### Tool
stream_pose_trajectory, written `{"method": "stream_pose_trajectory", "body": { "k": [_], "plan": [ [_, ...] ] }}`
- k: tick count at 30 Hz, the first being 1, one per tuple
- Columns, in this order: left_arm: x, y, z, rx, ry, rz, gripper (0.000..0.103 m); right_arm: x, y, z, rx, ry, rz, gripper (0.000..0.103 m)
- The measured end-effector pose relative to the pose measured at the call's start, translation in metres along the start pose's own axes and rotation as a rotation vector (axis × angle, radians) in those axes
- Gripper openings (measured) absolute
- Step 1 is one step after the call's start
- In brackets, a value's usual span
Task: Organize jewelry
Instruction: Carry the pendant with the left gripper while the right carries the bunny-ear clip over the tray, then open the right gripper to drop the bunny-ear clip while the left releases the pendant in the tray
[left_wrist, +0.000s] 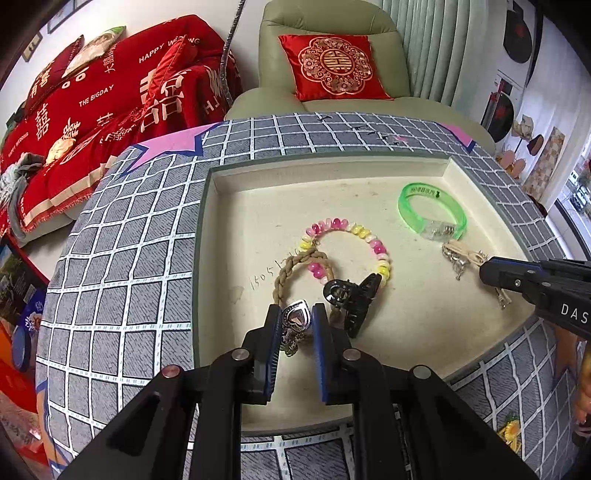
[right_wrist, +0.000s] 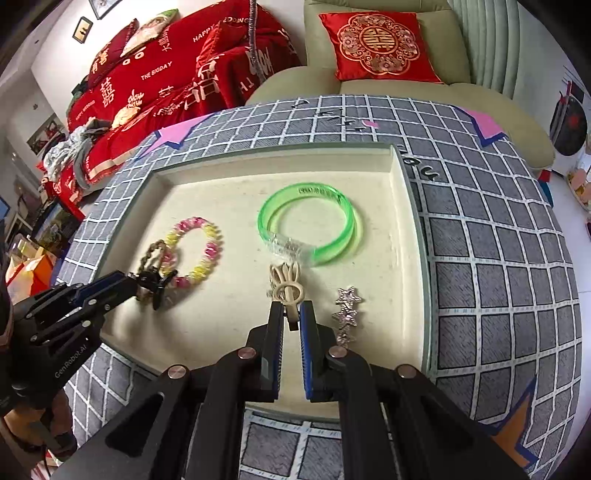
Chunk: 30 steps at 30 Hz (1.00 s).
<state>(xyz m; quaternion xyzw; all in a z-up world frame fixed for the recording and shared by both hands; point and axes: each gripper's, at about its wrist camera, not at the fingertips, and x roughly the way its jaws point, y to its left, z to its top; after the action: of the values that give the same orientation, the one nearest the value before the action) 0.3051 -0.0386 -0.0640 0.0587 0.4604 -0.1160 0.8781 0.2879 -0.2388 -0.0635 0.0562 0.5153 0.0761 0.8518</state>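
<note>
A cream tray (left_wrist: 255, 206) holds the jewelry. My left gripper (left_wrist: 296, 316) is shut on a silver heart pendant (left_wrist: 295, 318), low over the tray's near side. Just beyond it lie a braided rope bracelet (left_wrist: 291, 264), a pink and yellow bead bracelet (left_wrist: 351, 232) and a black claw clip (left_wrist: 354, 297). My right gripper (right_wrist: 291, 318) is shut on a cream looped ornament (right_wrist: 290, 290), close above the tray (right_wrist: 207, 192). A green bangle (right_wrist: 314, 225) lies past it and a silver star clip (right_wrist: 347, 314) lies to its right. The left gripper (right_wrist: 129, 282) shows beside the black claw clip (right_wrist: 159, 284).
The tray sits on a grey cloth with a white grid (left_wrist: 122, 258). Behind it stand a pale green armchair (left_wrist: 332, 22) with a red cushion (left_wrist: 332, 66) and a sofa under a red blanket (left_wrist: 92, 110). Boxes and bags crowd the floor at the left (right_wrist: 29, 266).
</note>
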Motion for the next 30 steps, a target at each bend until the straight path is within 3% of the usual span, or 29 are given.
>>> {"method": "stream_pose_trajectory", "body": {
  "k": [12, 14, 16, 18, 24, 30],
  "plan": [
    [-0.001, -0.006, -0.002, 0.009, 0.007, 0.025, 0.026, 0.000, 0.000, 0.000, 0.020, 0.015, 0.007, 0.013],
    [-0.001, -0.007, -0.002, 0.010, 0.009, 0.030, 0.026, 0.001, -0.001, 0.001, 0.030, 0.018, 0.021, 0.019],
    [-0.002, -0.007, -0.002, 0.009, 0.006, 0.034, 0.026, -0.002, -0.002, 0.001, 0.039, 0.012, 0.027, 0.047],
    [-0.008, -0.007, -0.003, 0.007, -0.013, 0.031, 0.026, -0.009, -0.004, 0.000, 0.046, -0.010, 0.034, 0.057],
    [-0.026, -0.011, 0.000, 0.025, -0.095, 0.042, 0.027, -0.032, -0.008, -0.002, 0.075, -0.055, 0.062, 0.057],
    [-0.029, -0.011, 0.007, 0.011, -0.084, -0.003, 0.027, -0.045, -0.014, -0.009, 0.100, -0.070, 0.059, 0.057]
  ]
}}
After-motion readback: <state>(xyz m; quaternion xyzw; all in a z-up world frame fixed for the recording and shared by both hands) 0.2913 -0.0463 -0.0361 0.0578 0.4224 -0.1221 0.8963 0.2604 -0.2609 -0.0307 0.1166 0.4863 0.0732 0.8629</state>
